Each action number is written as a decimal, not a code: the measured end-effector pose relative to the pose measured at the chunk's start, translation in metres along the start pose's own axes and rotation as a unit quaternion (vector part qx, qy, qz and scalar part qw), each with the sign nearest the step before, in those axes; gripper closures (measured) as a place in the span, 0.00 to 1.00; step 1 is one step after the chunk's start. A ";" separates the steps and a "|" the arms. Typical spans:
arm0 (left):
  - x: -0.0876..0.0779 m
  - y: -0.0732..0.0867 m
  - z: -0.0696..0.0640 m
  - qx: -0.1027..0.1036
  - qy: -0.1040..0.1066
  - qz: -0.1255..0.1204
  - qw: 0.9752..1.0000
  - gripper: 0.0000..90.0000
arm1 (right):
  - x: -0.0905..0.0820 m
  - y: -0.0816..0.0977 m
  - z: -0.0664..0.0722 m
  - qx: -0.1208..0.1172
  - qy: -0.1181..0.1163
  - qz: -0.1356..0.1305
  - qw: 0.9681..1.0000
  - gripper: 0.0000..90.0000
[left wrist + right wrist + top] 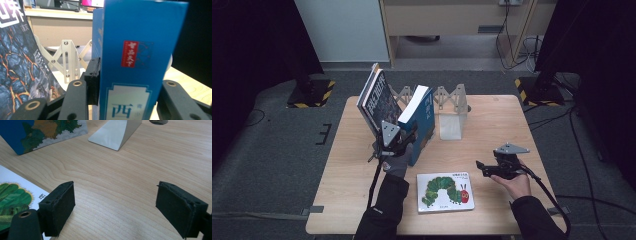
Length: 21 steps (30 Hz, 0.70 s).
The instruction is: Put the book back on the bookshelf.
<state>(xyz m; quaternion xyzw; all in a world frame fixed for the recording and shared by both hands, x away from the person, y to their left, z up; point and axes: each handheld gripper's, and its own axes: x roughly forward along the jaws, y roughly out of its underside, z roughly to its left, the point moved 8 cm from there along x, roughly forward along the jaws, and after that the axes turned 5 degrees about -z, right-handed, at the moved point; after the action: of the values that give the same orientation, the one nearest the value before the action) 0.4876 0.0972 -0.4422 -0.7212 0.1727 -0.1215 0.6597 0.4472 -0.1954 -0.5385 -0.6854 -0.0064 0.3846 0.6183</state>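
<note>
Blue is the colour of the thick book (421,122) at the centre of the work: it stands on the wooden bench (502,125), tilted and leaning back toward the pale folding rack (447,97) behind it. To its left, darker books (377,100) already lean in the rack, so part of the shelving looks done. The blue book seems to be in the middle of being set in place, and a white picture book with a green caterpillar (445,192) lies flat at the front of the bench, untouched and likely next. The left tongs (398,141) sit at the blue book's front edge; in the left gripper view the book (140,62) fills the gap between the two black jaws, one pad (93,80) touching its side, though whether the far jaw presses on it cannot be told, so a firm grip is uncertain. The right tongs (484,167) hover low over bare wood to the right of the picture book, well apart from the blue book, their jaws spread wide with nothing between them. A pale metal bookend (450,126) stands just right of the blue book.
</note>
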 end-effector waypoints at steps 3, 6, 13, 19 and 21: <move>0.004 -0.001 0.002 -0.006 0.003 0.005 1.000 0.62 | 0.001 0.000 0.000 -0.001 0.000 0.002 1.000 0.18; 0.007 -0.003 0.002 -0.002 0.004 0.009 1.000 0.62 | 0.001 0.001 0.000 0.000 0.000 0.003 1.000 0.18; 0.017 -0.006 -0.004 0.011 -0.004 0.018 1.000 0.61 | 0.001 0.001 0.000 0.000 -0.001 0.003 1.000 0.18; 0.021 -0.010 -0.001 0.006 -0.027 0.015 1.000 0.68 | 0.001 0.001 0.000 0.001 0.000 0.004 1.000 0.18; 0.022 -0.011 0.001 -0.002 -0.029 0.015 0.999 0.68 | 0.001 0.001 -0.001 0.000 -0.001 0.004 1.000 0.18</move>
<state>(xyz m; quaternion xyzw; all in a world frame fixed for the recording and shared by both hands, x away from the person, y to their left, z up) 0.5094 0.0900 -0.4323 -0.7234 0.1646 -0.0901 0.6644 0.4480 -0.1954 -0.5398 -0.6850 -0.0041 0.3874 0.6170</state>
